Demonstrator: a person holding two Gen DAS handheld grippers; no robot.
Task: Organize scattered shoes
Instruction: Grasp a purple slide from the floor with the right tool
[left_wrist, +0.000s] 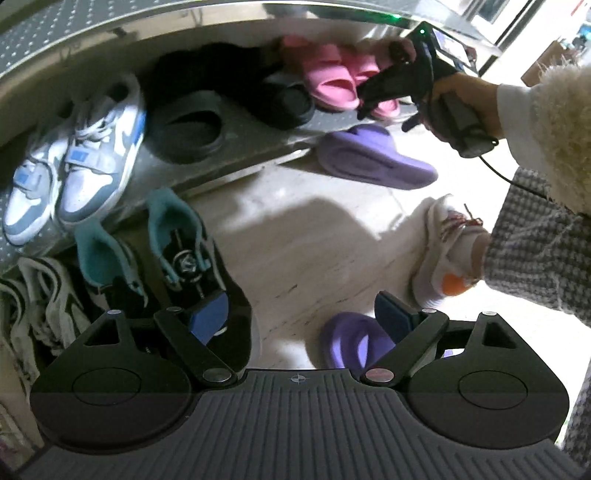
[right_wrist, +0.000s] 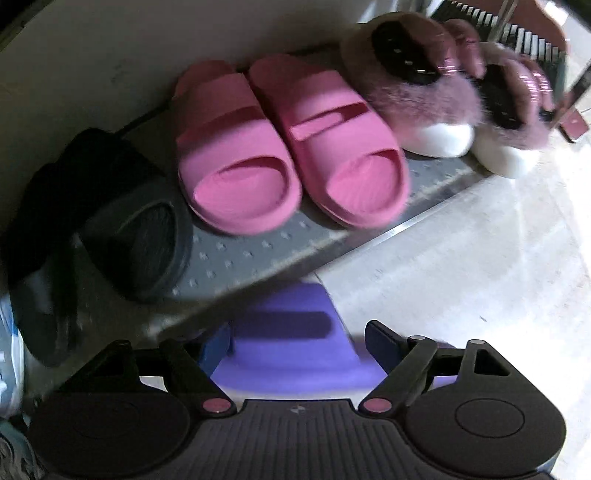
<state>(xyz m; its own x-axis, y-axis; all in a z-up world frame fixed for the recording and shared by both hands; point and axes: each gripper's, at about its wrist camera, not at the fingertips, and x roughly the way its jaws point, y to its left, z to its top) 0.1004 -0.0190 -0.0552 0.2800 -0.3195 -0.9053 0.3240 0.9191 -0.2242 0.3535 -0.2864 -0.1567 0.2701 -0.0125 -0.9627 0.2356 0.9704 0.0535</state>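
Right wrist: right gripper (right_wrist: 295, 343) spread astride purple slipper (right_wrist: 291, 328) at shelf edge (right_wrist: 406, 227); left gripper (left_wrist: 299, 317) spread.

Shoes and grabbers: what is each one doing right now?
Pink slides: paired side by side on the shelf.
Fluffy slippers: on the shelf, beside the pink slides.
Black slides: on the shelf.
Purple slide: on the floor, between the right gripper's open fingers.
Second purple slide: on the floor.
Left gripper: open, holding nothing.

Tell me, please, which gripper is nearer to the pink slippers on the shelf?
Right. The right gripper hovers open just before the pink slippers, above a purple slipper; the left gripper hangs open farther back over the floor.
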